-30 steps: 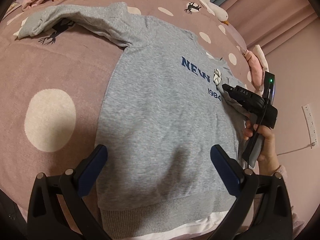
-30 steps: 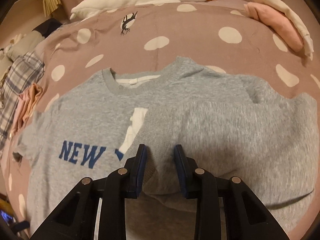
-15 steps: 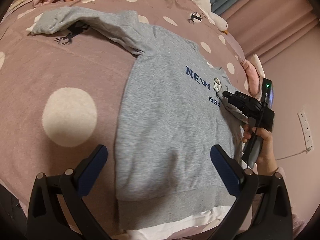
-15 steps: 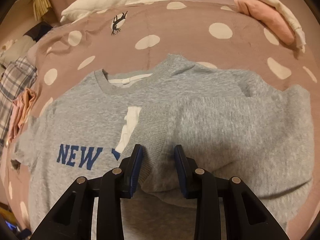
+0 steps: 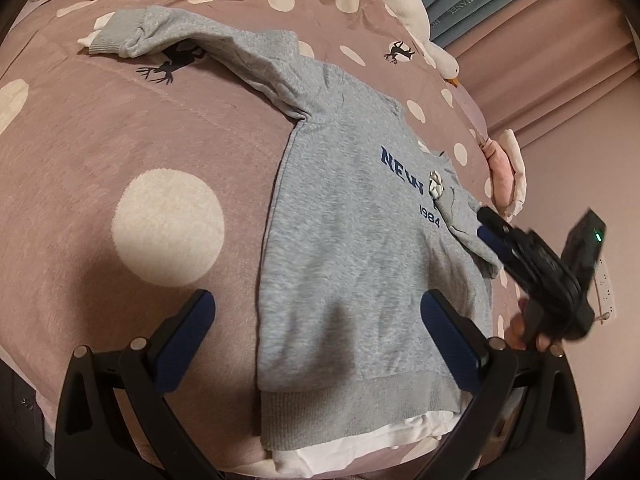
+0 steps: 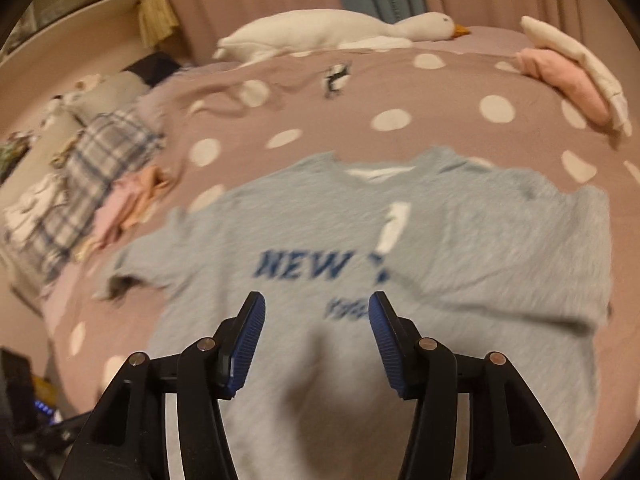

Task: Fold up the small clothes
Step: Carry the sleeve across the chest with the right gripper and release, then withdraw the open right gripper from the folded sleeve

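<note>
Fingers [image 5: 188, 332] of the left gripper [image 5: 316, 340] spread wide above the grey sweatshirt [image 5: 348, 264]. The right gripper [image 6: 316, 332] gapes empty too. One sleeve [image 5: 464, 224] lies folded across the chest.

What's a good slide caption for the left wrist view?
Open left gripper hovers over a grey sweatshirt on the polka-dot blanket, one sleeve folded in.

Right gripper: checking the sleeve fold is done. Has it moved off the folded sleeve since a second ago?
Yes. The right gripper has opened and backed away from the sweatshirt; the NEW print, formerly beside its fingers, now lies ahead.
</note>
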The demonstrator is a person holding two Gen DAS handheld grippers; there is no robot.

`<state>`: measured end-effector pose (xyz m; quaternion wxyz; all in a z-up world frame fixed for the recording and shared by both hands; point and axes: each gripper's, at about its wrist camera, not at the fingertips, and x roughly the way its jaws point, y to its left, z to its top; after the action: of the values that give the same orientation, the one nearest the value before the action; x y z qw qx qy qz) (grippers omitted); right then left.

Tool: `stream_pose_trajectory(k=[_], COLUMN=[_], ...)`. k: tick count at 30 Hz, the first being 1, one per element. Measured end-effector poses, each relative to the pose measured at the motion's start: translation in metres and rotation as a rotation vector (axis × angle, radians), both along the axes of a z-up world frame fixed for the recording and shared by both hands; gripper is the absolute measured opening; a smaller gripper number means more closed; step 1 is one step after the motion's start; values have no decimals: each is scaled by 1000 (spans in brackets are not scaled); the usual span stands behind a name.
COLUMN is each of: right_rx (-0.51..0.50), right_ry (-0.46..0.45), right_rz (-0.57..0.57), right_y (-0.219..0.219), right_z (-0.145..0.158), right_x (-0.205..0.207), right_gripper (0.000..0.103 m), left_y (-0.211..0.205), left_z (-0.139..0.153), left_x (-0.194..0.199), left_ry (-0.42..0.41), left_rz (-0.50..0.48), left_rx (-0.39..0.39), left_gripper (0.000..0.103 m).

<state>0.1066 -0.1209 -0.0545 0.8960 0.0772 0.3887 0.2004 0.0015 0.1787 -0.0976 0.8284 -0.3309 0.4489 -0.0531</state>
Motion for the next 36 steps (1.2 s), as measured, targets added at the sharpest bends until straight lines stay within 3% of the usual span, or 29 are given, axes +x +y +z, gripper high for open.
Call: stream_pose_trajectory(k=[11, 23, 36], right_rx=[233, 154, 166], right_ry=[26, -14, -2], right_rz=[-19, 19, 48], right_y=[-3, 15, 24], right_z=[0, 10, 9], right_x=[-40, -62, -66], right_gripper=[61, 66, 67], left_y=[13, 19, 25], left_z=[-1, 1, -5], left_x=[-12, -17, -18], left_ry=[-9, -15, -8], left_rz=[37, 55, 81], left_rx=[-27, -38, -52], left_gripper=[103, 103, 103])
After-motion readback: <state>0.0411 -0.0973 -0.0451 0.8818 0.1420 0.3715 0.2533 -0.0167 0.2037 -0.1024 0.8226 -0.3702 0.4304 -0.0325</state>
